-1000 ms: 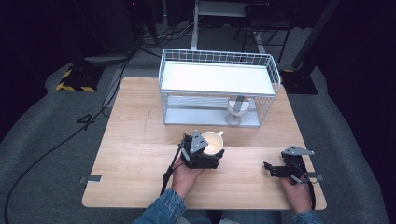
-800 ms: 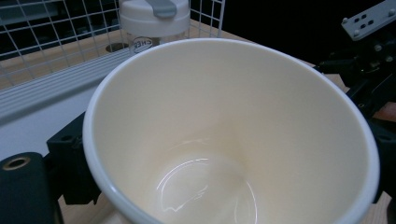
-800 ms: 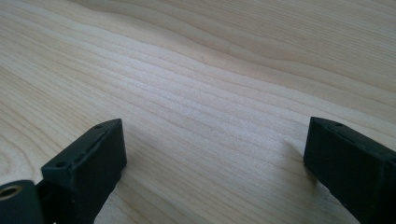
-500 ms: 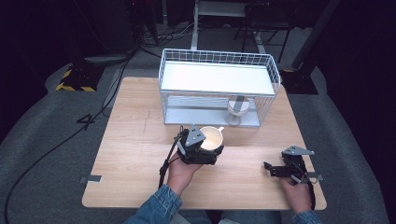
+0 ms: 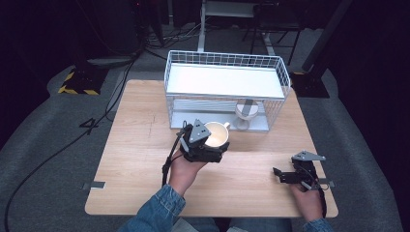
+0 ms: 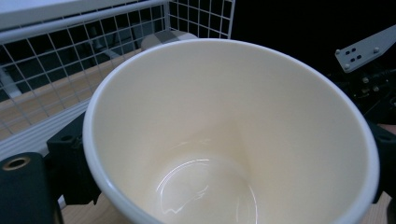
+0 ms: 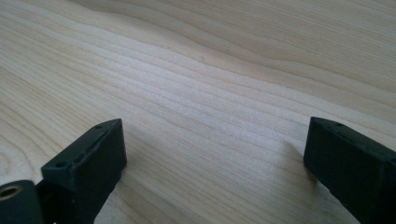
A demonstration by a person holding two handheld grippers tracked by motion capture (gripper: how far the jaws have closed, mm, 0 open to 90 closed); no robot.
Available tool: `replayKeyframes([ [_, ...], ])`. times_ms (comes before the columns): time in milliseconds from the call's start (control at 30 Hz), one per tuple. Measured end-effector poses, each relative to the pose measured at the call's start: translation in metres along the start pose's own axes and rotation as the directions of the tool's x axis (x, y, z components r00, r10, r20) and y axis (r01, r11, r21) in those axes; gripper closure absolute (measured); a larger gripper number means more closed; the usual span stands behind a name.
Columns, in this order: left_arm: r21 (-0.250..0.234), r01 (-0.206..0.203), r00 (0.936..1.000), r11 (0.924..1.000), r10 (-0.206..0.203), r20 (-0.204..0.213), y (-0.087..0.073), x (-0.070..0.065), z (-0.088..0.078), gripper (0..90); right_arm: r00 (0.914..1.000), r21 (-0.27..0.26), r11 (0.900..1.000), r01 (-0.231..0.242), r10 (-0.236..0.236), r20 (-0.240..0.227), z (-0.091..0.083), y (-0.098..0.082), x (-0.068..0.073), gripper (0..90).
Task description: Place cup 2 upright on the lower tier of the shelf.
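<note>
The left gripper [image 5: 212,147] clamps a cream mug [image 5: 216,135] just in front of the white wire rack [image 5: 227,60]; tilted, the mug could slip or knock the rack's lower rail near the small footed cup [image 5: 246,113]. The right gripper [image 5: 283,175] rests spread and empty on the table [image 5: 135,145], well right of the rack's front. The left gripper view shows the mug [image 6: 233,140] is empty inside.

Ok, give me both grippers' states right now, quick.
Left gripper: shut on the cream cup, carried in front of the wire rack.
Right gripper: open, holding nothing, low over the table.
</note>
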State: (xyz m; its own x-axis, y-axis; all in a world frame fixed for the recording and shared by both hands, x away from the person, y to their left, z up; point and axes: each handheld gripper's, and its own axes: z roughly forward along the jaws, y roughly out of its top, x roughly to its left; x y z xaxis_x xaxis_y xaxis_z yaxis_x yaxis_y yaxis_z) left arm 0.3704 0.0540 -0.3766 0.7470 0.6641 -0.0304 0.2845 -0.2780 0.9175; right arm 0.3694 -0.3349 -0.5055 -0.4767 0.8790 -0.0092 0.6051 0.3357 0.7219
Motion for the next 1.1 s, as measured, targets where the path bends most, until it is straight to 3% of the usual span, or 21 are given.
replayKeyframes([
  [467, 0.009, -0.013, 0.9998, 0.9999, 0.013, 0.015, 0.042, 0.015, -0.007, 9.8, 1.0, 0.0, 1.0, 0.0, 0.0, 0.0, 0.0, 0.0, 0.0, 6.1],
  [733, 0.005, -0.01, 0.9999, 0.9999, 0.01, 0.005, 0.058, 0.024, -0.009, 9.8, 1.0, 0.002, 1.0, 0.002, -0.002, -0.005, 0.0, 0.0, 0.0, 6.0],
  [1100, -0.033, 0.003, 0.9998, 0.9994, -0.003, -0.018, 0.087, 0.047, -0.018, 9.8, 1.0, 0.002, 1.0, 0.001, -0.001, -0.005, 0.0, 0.0, 0.0, 6.1],
])
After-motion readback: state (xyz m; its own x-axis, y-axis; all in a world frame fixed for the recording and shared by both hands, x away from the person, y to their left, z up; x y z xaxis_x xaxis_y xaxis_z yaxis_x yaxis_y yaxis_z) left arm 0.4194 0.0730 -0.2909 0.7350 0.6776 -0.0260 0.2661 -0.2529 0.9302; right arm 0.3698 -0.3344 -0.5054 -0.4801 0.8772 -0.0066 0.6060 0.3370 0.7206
